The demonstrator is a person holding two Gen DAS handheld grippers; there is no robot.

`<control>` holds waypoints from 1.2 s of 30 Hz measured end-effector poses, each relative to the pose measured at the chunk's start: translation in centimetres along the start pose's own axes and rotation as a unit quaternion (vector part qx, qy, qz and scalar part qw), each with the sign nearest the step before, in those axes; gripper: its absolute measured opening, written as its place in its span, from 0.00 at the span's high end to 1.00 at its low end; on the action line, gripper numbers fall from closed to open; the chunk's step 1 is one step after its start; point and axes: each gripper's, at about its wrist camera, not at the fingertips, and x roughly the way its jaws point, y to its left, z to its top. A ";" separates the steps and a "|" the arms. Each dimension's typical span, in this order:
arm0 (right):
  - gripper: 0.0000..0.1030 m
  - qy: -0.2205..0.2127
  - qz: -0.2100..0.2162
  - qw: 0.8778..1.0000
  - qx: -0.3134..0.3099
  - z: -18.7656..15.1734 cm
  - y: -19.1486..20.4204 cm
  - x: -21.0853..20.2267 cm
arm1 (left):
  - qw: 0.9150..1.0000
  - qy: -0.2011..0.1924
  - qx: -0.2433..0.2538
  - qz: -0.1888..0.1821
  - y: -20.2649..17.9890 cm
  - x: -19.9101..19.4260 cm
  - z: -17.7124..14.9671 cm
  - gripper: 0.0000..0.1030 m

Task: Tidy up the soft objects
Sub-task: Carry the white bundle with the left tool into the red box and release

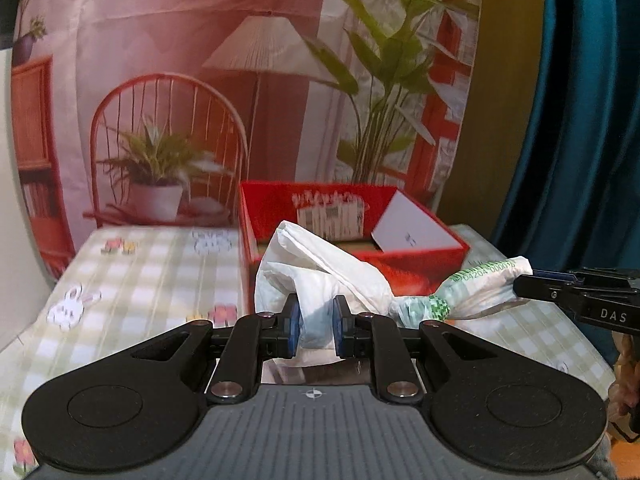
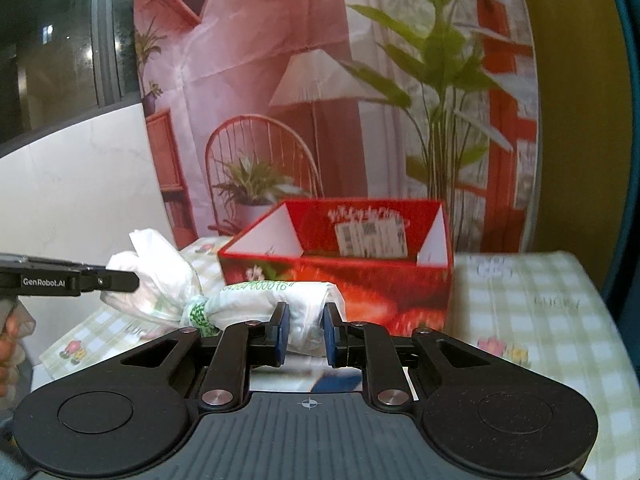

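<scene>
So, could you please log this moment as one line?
left gripper: shut on diaper | right gripper: shut on diaper | red box: behind

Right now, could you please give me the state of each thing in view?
Diaper: twisted at the middle, held at both ends.
Box: open, on the table.
Left tool: shut on the diaper.
Right tool: shut on the diaper.
</scene>
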 end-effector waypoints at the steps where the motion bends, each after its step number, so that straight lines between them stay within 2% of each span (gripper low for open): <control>1: 0.84 -0.004 -0.001 1.000 -0.003 0.6 -0.2 0.5 | 1.000 0.000 -0.001 -0.001 0.0 0.6 0.6 0.83; 7: 0.84 -0.022 -0.013 1.000 -0.011 3.1 -1.7 3.7 | 1.000 -0.006 0.003 0.009 -0.1 4.2 3.6 0.83; 15: 0.84 -0.027 -0.023 0.999 -0.011 5.5 -4.2 8.7 | 1.000 0.005 -0.005 0.018 0.3 9.1 5.7 0.83; 26: 0.84 0.000 -0.043 0.999 0.004 6.6 -7.1 14.2 | 0.999 0.043 0.006 0.020 0.2 14.1 7.0 0.82; 36: 0.84 0.041 -0.058 0.997 0.010 6.0 -7.9 16.7 | 0.996 0.092 0.002 0.010 1.0 17.2 6.6 0.82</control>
